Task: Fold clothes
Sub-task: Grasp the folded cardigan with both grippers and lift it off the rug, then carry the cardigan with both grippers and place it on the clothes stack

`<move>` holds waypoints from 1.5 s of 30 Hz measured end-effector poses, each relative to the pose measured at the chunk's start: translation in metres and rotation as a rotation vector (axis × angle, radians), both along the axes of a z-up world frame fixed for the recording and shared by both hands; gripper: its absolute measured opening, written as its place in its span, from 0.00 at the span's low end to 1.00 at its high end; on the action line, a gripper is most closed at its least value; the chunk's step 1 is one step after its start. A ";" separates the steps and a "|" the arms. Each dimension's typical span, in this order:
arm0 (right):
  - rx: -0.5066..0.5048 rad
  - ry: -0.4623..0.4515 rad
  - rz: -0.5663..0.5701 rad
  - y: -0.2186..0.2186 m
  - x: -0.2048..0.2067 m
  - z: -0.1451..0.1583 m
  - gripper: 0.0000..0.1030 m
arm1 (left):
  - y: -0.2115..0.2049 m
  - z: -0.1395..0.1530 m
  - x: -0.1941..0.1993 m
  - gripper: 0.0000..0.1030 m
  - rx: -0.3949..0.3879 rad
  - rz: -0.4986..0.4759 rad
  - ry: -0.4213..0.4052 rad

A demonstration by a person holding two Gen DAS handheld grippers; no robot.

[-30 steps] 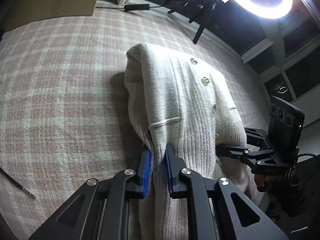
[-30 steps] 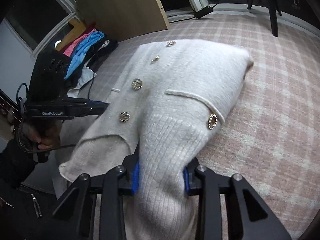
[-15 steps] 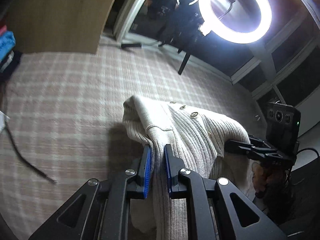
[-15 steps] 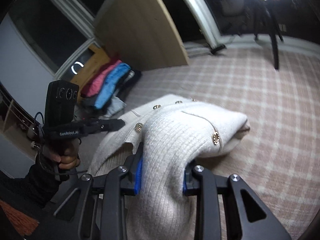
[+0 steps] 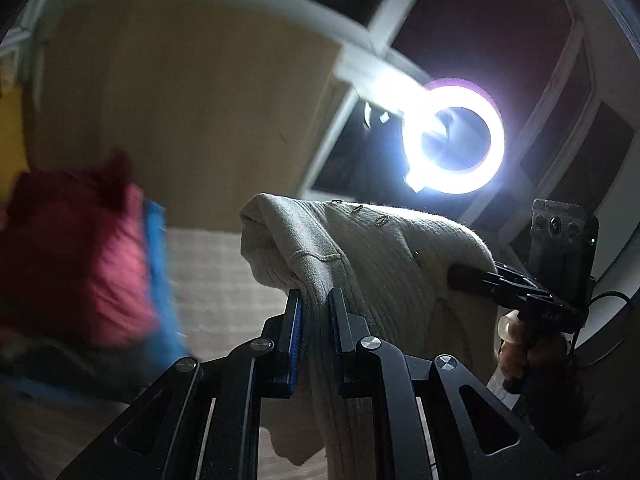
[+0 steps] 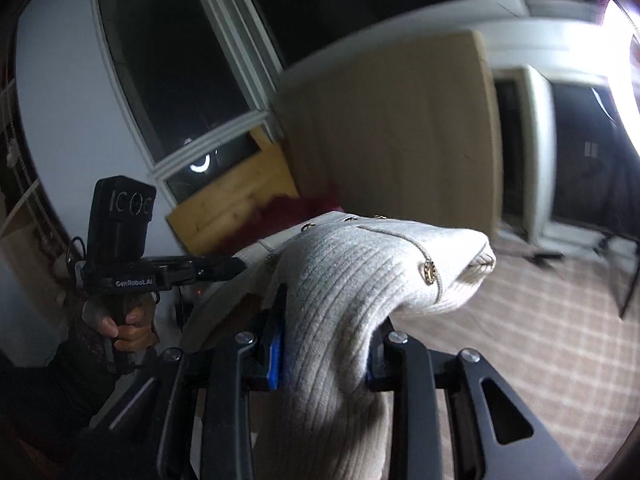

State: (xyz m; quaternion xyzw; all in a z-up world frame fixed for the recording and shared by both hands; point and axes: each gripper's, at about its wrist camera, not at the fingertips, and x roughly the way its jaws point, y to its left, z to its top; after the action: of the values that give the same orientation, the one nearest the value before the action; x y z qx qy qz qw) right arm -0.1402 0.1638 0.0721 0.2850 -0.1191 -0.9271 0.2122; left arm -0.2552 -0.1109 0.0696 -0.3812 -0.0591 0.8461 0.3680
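One cream ribbed cardigan (image 5: 384,264) hangs in the air between two grippers, clear of the checked carpet (image 6: 532,320). The left gripper (image 5: 314,300) has its fingers (image 5: 294,320) nearly together, clamped on a thin fold of knit. The right gripper (image 6: 324,320) has its fingers (image 6: 276,340) set wider, clamped on a thick bunch of the same garment. Three buttons show on top in the left view. One ring light (image 5: 454,140) is lit behind.
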 end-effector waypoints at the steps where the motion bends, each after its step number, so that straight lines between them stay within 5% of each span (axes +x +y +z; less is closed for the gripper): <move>1: 0.004 0.015 -0.002 -0.018 -0.011 0.007 0.27 | -0.016 0.008 -0.009 0.11 -0.007 0.002 0.017; 12: 0.026 0.125 -0.001 -0.177 -0.152 0.052 0.27 | -0.176 0.073 -0.110 0.11 -0.009 0.121 0.143; 14: 0.023 0.108 -0.003 -0.190 -0.169 0.045 0.27 | -0.191 0.057 -0.134 0.11 0.024 0.129 0.100; 17: -0.031 0.022 -0.005 -0.202 -0.193 0.010 0.27 | -0.211 0.014 -0.158 0.13 -0.007 0.014 0.022; 20: 0.034 -0.224 -0.010 -0.220 -0.223 -0.067 0.29 | -0.215 -0.057 -0.191 0.10 -0.181 0.084 -0.091; 22: 0.054 -0.345 -0.005 -0.224 -0.233 -0.101 0.33 | -0.223 -0.087 -0.205 0.11 -0.194 0.117 -0.174; 26: 0.045 -0.325 0.010 -0.207 -0.215 -0.077 0.45 | -0.244 -0.081 -0.203 0.11 -0.125 0.147 -0.170; 30: 0.016 -0.223 -0.012 -0.180 -0.206 -0.038 0.45 | -0.241 -0.043 -0.196 0.17 -0.066 0.143 -0.058; 33: 0.013 -0.228 -0.076 -0.168 -0.236 -0.033 0.45 | -0.206 -0.030 -0.207 0.17 -0.109 0.081 -0.016; 40: -0.031 -0.366 -0.107 -0.163 -0.314 -0.069 0.45 | -0.147 -0.064 -0.261 0.23 -0.221 0.032 -0.087; 45: -0.107 -0.323 -0.091 -0.169 -0.314 -0.078 0.16 | -0.150 -0.079 -0.267 0.08 -0.155 0.036 -0.086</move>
State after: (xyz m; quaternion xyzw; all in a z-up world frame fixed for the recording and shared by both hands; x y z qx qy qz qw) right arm -0.4539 -0.0055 -0.0056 0.4129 -0.2135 -0.8703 0.1630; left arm -0.5225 -0.2607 -0.0092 -0.4435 -0.0160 0.8374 0.3190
